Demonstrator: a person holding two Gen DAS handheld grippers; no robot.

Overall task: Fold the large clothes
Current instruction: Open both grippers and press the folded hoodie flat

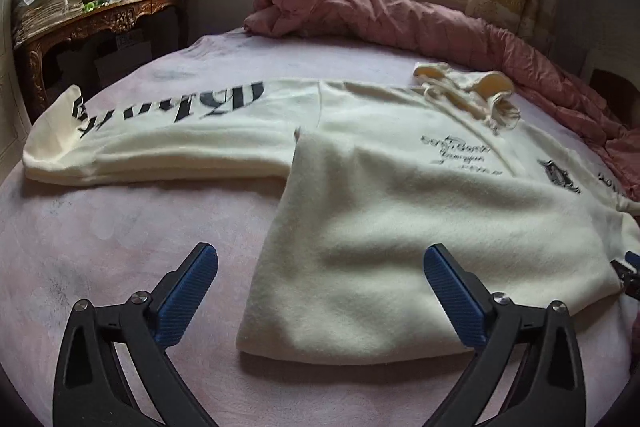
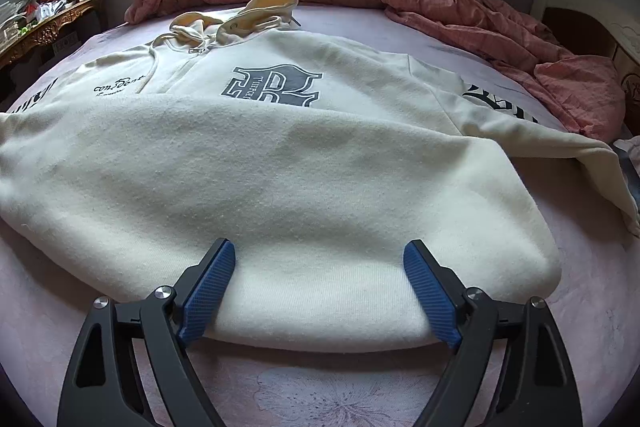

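- Hovering nearest, the left gripper (image 1: 320,297) and right gripper (image 2: 318,293) both stand wide with nothing clamped, at the hoodie's near folded edge.
- One cream hoodie (image 2: 280,179) lies front-up on the bed (image 2: 320,395), its lower part folded up over the body.
- Thick fleece looks soft, floppy and fairly weighty, so I would pinch doubled edges or the sleeve cuff (image 1: 48,143).
- Counted: two sleeves, one hood (image 2: 260,11).
- Farthest, one pink quilt (image 2: 460,7) is bunched.

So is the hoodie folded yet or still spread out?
Partly folded: the hoodie's bottom half is doubled up over the chest, while both sleeves lie spread on the bed.
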